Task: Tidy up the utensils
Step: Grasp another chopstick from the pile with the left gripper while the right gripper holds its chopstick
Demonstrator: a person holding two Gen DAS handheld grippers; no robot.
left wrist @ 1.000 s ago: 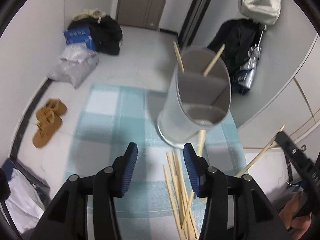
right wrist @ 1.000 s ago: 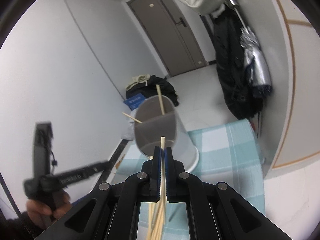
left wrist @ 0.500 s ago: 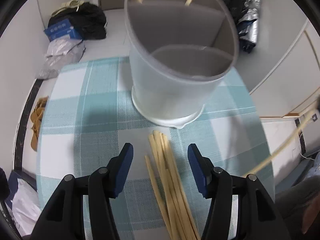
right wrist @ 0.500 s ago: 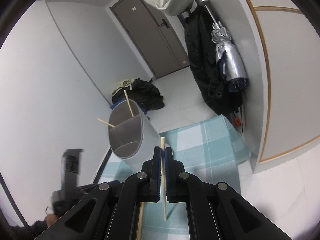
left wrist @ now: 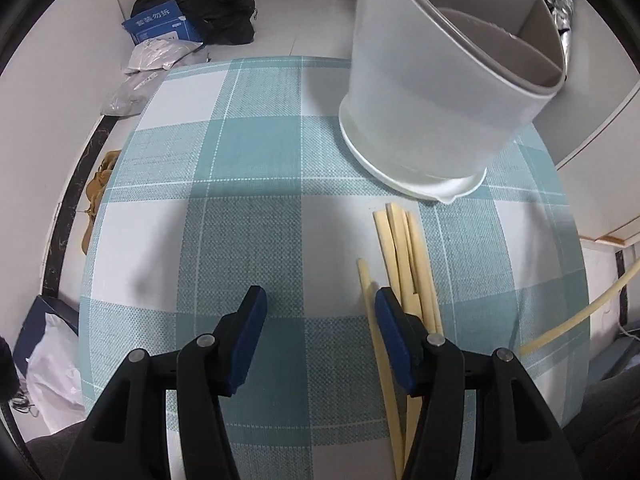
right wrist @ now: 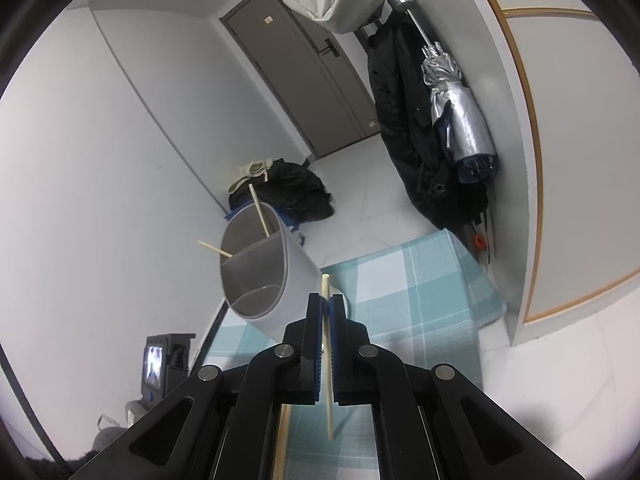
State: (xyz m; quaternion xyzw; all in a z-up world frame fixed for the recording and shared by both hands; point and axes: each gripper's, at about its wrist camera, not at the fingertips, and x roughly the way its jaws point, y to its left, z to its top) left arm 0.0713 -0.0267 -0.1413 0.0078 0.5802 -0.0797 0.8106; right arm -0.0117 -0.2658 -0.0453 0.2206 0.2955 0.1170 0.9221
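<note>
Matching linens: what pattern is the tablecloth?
Teal-and-white checked woven tablecloth; clearest in the left wrist view.

Left jaws apart, right jaws clamped

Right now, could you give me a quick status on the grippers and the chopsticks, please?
Left gripper open, empty, beside loose chopsticks. Right gripper shut on one chopstick. Holder ahead; nothing in the way.
</note>
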